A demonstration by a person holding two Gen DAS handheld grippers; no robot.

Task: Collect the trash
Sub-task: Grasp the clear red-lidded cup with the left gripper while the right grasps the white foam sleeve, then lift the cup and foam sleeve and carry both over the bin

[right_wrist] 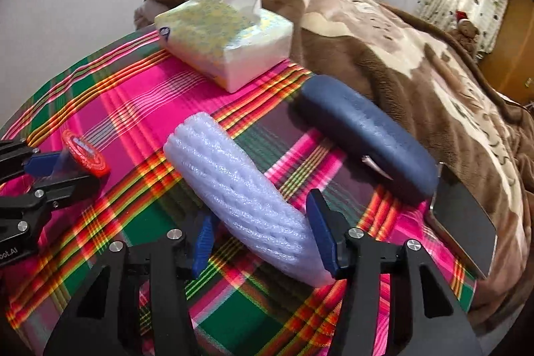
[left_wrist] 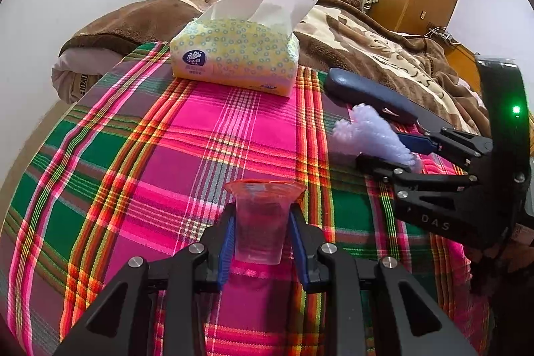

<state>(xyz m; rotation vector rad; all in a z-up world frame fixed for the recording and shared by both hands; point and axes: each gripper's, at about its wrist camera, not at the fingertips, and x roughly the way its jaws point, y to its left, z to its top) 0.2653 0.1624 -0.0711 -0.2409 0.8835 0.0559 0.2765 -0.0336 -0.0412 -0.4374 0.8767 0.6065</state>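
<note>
A clear plastic cup (left_wrist: 262, 222) with a red rim stands upright on the plaid tablecloth (left_wrist: 133, 155), and my left gripper (left_wrist: 263, 232) is shut on its lower half. The right wrist view shows the same cup (right_wrist: 85, 152) in that gripper at the far left. A pale lilac foam net sleeve (right_wrist: 240, 189) lies on the cloth, its near end between the blue fingers of my right gripper (right_wrist: 262, 239). The right finger (right_wrist: 320, 229) touches the foam; a small gap shows at the left one. From the left wrist, the foam (left_wrist: 370, 132) sits in the right gripper (left_wrist: 397, 152).
A yellow tissue pack (left_wrist: 233, 55) with a sheet sticking up stands at the cloth's far side. A dark blue glasses case (right_wrist: 367, 135) lies just beyond the foam, with a black phone (right_wrist: 464, 229) to its right. A bed with a brown blanket (right_wrist: 417, 55) borders the table.
</note>
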